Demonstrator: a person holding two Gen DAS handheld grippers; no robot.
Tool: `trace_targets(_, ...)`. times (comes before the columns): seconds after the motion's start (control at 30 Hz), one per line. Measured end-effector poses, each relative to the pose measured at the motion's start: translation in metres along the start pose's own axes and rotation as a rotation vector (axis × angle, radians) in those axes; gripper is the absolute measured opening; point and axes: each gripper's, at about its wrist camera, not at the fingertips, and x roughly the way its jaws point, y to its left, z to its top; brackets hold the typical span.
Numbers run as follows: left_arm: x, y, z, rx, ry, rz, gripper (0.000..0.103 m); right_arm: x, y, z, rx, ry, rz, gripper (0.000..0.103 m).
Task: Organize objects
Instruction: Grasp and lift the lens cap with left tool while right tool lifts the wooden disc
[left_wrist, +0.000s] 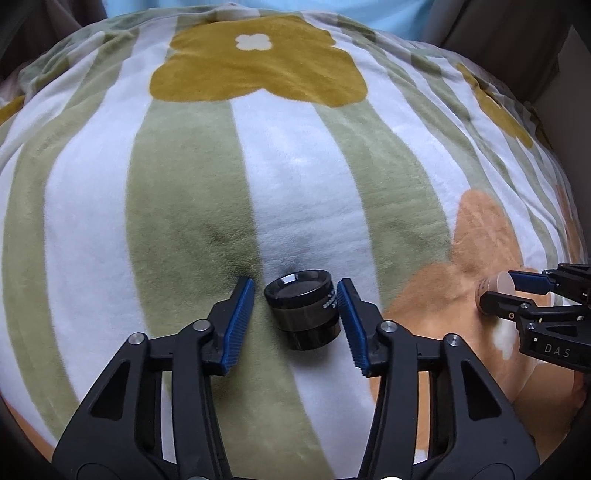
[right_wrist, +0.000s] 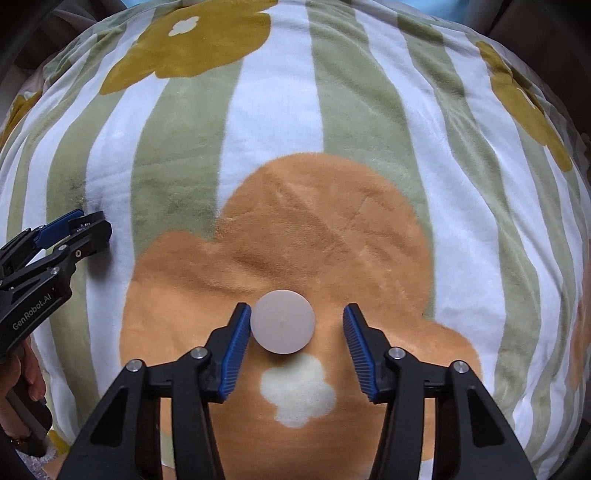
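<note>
A black round jar (left_wrist: 303, 309) with a dark lid lies on the striped blanket (left_wrist: 295, 192), between the open pads of my left gripper (left_wrist: 296, 291); the right pad nearly touches it, the left stands apart. A pale beige cylinder with a frosted round end (right_wrist: 283, 321) sits on the orange flower patch between the open pads of my right gripper (right_wrist: 295, 318), touching or almost touching the left pad. The right gripper and the cylinder (left_wrist: 495, 290) also show at the right edge of the left wrist view. The left gripper (right_wrist: 83, 225) shows at the left of the right wrist view.
The soft blanket (right_wrist: 332, 110) with green and white stripes and mustard and orange flowers covers the whole surface. A light blue cloth (left_wrist: 399, 14) lies beyond its far edge. A hand (right_wrist: 22, 373) holds the left gripper's handle.
</note>
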Motion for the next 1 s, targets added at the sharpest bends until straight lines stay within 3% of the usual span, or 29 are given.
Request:
trace_targets(0.1,-0.001,0.001,-0.001,-0.005,-0.005,-0.013,0.036,-0.002,0.001,-0.001,-0.006,-0.003,0.011,0.031)
trace_targets(0.53,-0.037,0.004,0.002,-0.063,-0.056,-0.080,0.036,-0.030,0.003,-0.006,-0.045,-0.066,0.028,0.031)
trace_targets(0.67,-0.062,0.003,0.004,-0.071,-0.086,-0.087,0.036,-0.046,0.003,-0.011,-0.057,-0.094,0.036,0.031)
trace_targets(0.77,-0.084,-0.001,0.005,-0.080,-0.101,-0.098,0.036,-0.057,0.026,-0.014,-0.060,-0.123,0.041,0.031)
trace_targets(1.0,-0.148,-0.023,-0.002,-0.064,-0.160,-0.109,0.036,-0.100,0.013,-0.009,-0.100,-0.185,0.074,0.030)
